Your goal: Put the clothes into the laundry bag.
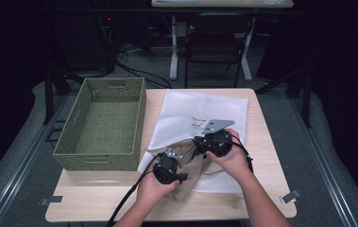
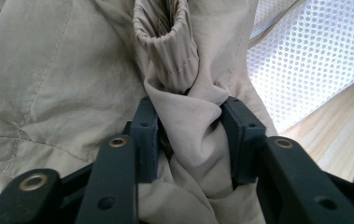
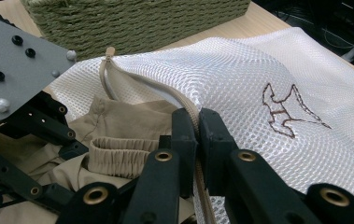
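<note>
A crumpled beige fabric garment with an elastic gathered cuff (image 2: 72, 84) is seen lying at the near edge of a pale wooden table (image 1: 261, 142), partly on and partly tucked into the open mouth of a white mesh laundry bag with a small brown embroidered figure (image 3: 258, 79). In the left gripper view, a bunched fold of this garment is pressed between the 2 black jaws of the left gripper (image 2: 191, 140), just below the gathered cuff. The right gripper (image 3: 198, 140) is held with its 2 jaws brought together on the zippered edge of the mesh bag, whose beige zipper tape (image 3: 107, 70) is seen running between the pads; the bag's upper layer is lifted by this grip over the garment. In the high view, the 2 grippers (image 1: 169, 168) (image 1: 212, 142) are placed close together near the middle of the table's front half. A green woven rectangular basket (image 1: 80, 137) is set on the table's left side, just beside the bag.
</note>
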`<act>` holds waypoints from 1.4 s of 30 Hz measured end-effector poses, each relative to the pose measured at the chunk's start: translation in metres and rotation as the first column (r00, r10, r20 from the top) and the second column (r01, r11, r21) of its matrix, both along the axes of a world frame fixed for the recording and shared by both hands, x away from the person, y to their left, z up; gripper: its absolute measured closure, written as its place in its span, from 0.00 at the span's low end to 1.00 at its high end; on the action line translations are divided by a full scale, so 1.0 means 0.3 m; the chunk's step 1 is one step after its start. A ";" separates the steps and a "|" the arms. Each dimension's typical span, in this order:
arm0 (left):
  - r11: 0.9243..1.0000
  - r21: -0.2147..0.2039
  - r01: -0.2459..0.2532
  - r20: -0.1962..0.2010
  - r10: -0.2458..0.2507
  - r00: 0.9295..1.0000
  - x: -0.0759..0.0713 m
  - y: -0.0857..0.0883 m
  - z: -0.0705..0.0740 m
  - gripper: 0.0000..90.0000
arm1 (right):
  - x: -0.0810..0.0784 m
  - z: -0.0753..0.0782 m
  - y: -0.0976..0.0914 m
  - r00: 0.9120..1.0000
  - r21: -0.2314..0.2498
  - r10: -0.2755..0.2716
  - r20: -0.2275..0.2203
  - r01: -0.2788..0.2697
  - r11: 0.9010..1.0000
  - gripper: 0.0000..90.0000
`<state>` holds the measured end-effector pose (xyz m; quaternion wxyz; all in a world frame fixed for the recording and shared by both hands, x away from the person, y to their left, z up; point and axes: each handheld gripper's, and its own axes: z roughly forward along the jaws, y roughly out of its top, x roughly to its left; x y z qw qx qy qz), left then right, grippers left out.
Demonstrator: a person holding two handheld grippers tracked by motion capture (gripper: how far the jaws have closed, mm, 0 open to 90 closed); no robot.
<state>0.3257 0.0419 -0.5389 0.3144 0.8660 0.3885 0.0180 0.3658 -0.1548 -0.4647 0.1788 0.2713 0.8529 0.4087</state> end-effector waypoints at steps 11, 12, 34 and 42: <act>1.000 -0.008 0.000 0.001 0.000 1.000 0.021 -0.010 0.043 0.79 | -0.004 0.000 0.009 1.000 -0.005 0.009 0.004 -0.009 1.000 0.95; 1.000 -0.011 0.000 0.001 0.000 1.000 0.024 -0.012 0.047 0.80 | -0.004 0.000 0.009 1.000 -0.005 0.008 0.004 -0.008 1.000 0.95; 0.999 -0.018 -0.045 0.024 0.045 0.999 0.116 -0.072 0.083 0.87 | -0.005 0.002 0.004 1.000 0.000 0.008 0.002 -0.008 1.000 0.95; 0.998 -0.022 -0.057 0.019 0.058 0.998 0.141 -0.079 0.083 0.87 | -0.005 0.002 0.004 1.000 0.002 0.009 -0.001 -0.009 1.000 0.95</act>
